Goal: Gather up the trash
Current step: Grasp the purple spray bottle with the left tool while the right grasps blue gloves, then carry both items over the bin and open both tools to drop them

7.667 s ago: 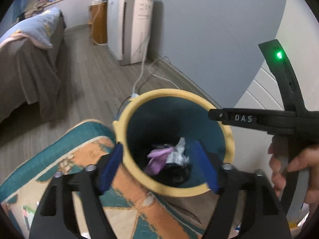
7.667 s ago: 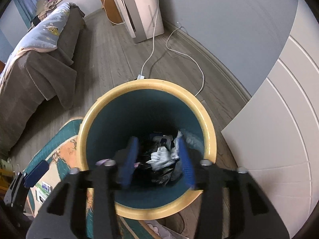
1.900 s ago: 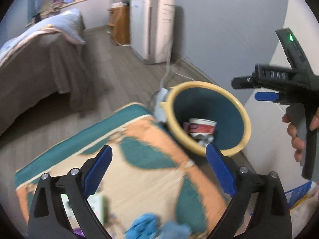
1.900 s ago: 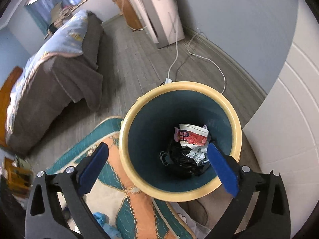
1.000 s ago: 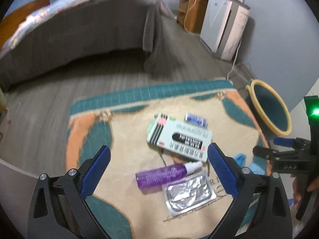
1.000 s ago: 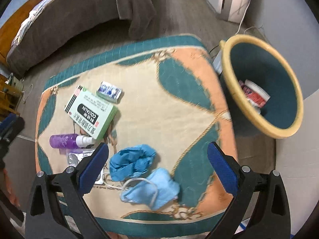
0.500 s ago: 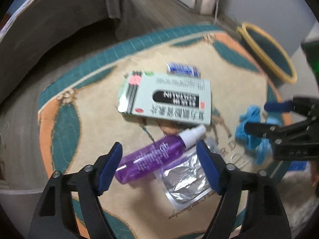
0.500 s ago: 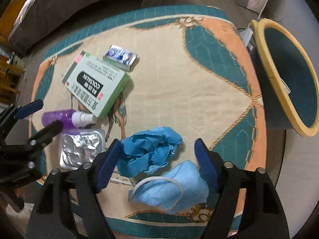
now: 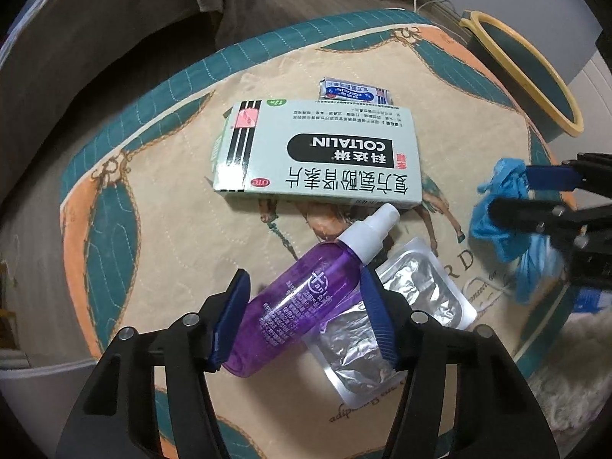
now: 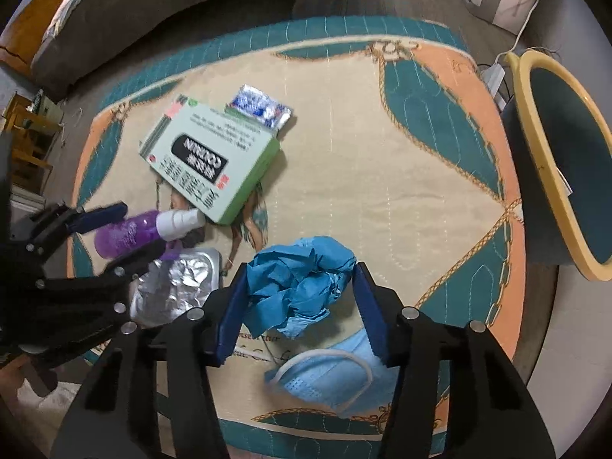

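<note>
A purple spray bottle [image 9: 306, 294] lies slantwise on the rug between the blue pads of my left gripper [image 9: 304, 317]. Its jaws are closing, with the pads close at the bottle's sides. A crumpled blue glove [image 10: 298, 275] sits between the pads of my right gripper [image 10: 298, 310], whose jaws are also closing and brush the glove's edges. Both grippers point steeply down. The yellow-rimmed teal bin [image 10: 573, 176] stands off the rug's right edge.
A green-white medicine box [image 9: 321, 160], a small blue-white packet [image 9: 355, 91], a silver foil blister pack [image 9: 401, 306] and a light blue face mask [image 10: 325, 378] lie on the patterned rug [image 10: 363, 153]. A bed with a grey cover is behind it.
Both grippers have come down onto the rug and their jaws have narrowed, the left around the purple bottle and the right around the blue glove.
</note>
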Demonstrator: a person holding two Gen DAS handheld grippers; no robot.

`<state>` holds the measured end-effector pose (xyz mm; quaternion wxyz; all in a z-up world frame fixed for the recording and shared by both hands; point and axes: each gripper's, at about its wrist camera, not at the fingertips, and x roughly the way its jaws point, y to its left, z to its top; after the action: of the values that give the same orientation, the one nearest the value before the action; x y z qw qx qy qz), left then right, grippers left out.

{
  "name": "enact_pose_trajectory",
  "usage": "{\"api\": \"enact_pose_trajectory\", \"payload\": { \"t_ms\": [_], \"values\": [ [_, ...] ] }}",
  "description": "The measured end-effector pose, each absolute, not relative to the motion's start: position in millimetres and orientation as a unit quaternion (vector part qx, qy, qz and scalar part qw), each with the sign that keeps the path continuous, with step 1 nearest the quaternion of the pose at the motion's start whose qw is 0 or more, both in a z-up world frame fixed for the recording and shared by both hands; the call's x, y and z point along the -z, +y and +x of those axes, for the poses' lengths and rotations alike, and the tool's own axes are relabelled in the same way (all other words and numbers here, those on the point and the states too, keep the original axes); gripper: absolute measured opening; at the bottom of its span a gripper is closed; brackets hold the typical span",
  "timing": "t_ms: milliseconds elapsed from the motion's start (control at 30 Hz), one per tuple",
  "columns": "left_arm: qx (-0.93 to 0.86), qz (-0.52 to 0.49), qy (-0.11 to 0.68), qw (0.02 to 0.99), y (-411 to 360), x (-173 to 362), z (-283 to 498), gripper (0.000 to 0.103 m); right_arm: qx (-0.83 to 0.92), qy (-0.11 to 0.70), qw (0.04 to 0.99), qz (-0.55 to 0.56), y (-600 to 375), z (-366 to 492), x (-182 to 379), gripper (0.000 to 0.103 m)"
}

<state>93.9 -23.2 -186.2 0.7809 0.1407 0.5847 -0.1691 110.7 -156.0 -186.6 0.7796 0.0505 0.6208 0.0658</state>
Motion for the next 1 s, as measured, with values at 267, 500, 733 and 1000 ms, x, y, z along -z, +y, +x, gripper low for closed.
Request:
{"api": "enact_pose_trajectory", "payload": {
  "t_ms": [267, 500, 733, 1000],
  "values": [
    [0.163, 0.165, 0.596, 0.769, -25, 198, 98, 0.057, -0.064, 0.61, 0.787, 0.064, -158, 113, 178, 0.053],
    [0.174, 0.17, 0.598, 0.763, -29, 195, 94, 0.037, -0.071, 0.606, 0.79, 0.06, -154, 110, 173, 0.053],
    [0.181, 0.17, 0.574, 0.78, -35, 168, 84, 0.034, -0.081, 0.591, 0.8, 0.061, -159, 106, 158, 0.053],
    [0.194, 0.126, 0.533, 0.814, -36, 126, 81, 0.033, -0.08, 0.571, 0.812, 0.086, -173, 110, 139, 0.053]
  ]
}}
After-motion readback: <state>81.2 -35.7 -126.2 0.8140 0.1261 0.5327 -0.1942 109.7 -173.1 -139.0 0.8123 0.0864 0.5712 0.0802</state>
